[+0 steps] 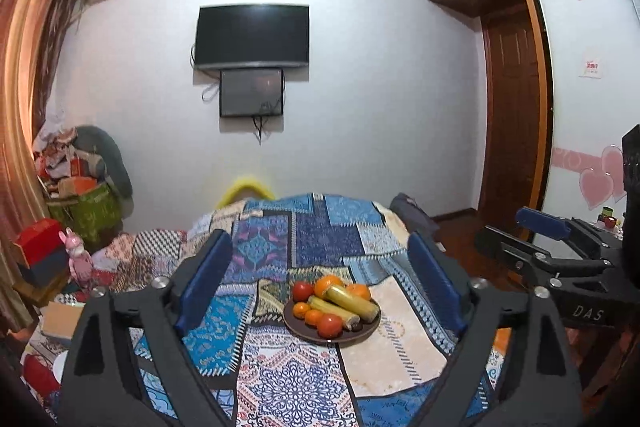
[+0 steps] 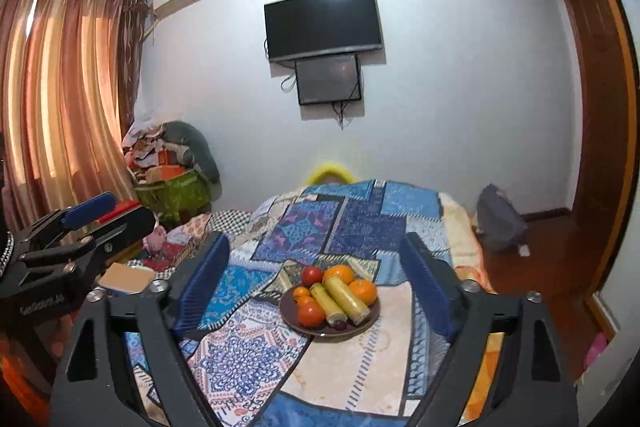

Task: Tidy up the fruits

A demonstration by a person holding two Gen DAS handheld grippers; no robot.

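A dark round plate [image 1: 352, 335] [image 2: 360, 329] sits on a patterned blue quilt. On it lie two yellow-green cane pieces [image 1: 354, 301] [image 2: 346, 298], red tomatoes [image 1: 303, 291] [image 2: 311, 314], oranges [image 1: 328, 285] [image 2: 363, 291] and small tangerines [image 1: 301, 309]. My left gripper [image 1: 320, 267] is open and empty, held above the quilt short of the plate. My right gripper [image 2: 316, 267] is open and empty, also short of the plate. Each gripper shows in the other's view, the right one [image 1: 516, 239] at right and the left one [image 2: 108, 219] at left.
The quilt [image 1: 304, 239] covers a bed. A pile of bags and boxes [image 1: 80, 187] stands at the left wall by curtains [image 2: 60, 99]. A television [image 1: 252, 37] hangs on the far wall. A wardrobe [image 1: 580, 67] and wooden floor [image 2: 540, 267] lie right.
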